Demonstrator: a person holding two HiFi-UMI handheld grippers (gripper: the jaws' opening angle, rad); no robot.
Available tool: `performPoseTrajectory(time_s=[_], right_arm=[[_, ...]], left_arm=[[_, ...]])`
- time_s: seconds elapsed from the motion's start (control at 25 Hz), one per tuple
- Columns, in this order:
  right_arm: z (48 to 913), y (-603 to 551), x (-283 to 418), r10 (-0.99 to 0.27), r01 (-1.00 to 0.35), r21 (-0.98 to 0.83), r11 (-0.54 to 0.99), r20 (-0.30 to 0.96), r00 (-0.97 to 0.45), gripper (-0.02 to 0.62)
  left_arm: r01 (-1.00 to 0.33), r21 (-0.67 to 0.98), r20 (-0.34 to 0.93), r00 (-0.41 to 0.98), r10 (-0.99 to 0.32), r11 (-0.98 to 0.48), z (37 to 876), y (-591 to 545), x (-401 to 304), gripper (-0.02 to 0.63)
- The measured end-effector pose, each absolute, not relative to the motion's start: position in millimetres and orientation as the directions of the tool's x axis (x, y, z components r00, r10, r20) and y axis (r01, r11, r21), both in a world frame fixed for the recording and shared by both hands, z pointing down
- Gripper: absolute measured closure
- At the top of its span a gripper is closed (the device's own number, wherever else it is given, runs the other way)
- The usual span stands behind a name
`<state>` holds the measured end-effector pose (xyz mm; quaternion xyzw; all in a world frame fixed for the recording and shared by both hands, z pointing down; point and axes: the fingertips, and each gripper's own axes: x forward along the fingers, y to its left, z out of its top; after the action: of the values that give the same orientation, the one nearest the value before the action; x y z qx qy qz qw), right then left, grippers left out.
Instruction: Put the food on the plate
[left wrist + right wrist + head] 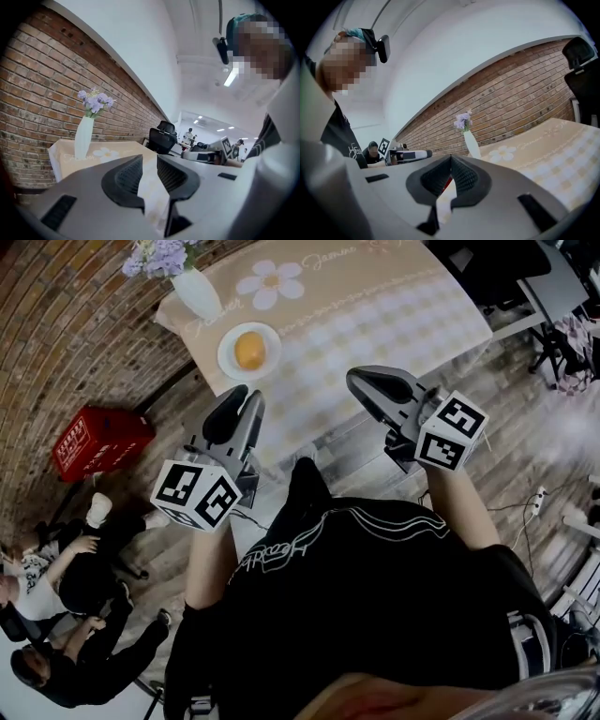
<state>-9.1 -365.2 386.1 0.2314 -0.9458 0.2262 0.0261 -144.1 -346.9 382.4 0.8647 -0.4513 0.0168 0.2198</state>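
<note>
Two grippers by near edge of table [375, 306], left gripper [246, 395] jaws narrowly apart, empty, right gripper [361, 379] jaws together, empty, food [249, 350] on plate [226, 364] near vase [198, 292].

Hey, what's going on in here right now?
A person stands at a table covered with a beige checked cloth, holding a grey two-jaw claw in each hand. Both are held up near the table's front edge and grip nothing. The left claw has its jaws slightly apart, and the right claw has its jaws together. A round orange piece of food already sits on the small white plate, beside a white vase of purple flowers.
</note>
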Motion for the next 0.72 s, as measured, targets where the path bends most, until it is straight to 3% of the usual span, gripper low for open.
performPoseTrajectory(time_s=[0.28,0.72], right_arm=[[352,-313,-7,-0.362,-0.366,-0.402,0.839,0.09,-0.928,0.598],[327,-279,8,-0.365,-0.362,-0.379,0.852,0.067,-0.929,0.598]], left_arm=[[-0.794,0.35,0.241,0.589,-0.771,-0.497,361,-296,-114,0.593],[-0.778,0.324,0.213,0.615,-0.759,-0.538,325,-252,-82,0.598]])
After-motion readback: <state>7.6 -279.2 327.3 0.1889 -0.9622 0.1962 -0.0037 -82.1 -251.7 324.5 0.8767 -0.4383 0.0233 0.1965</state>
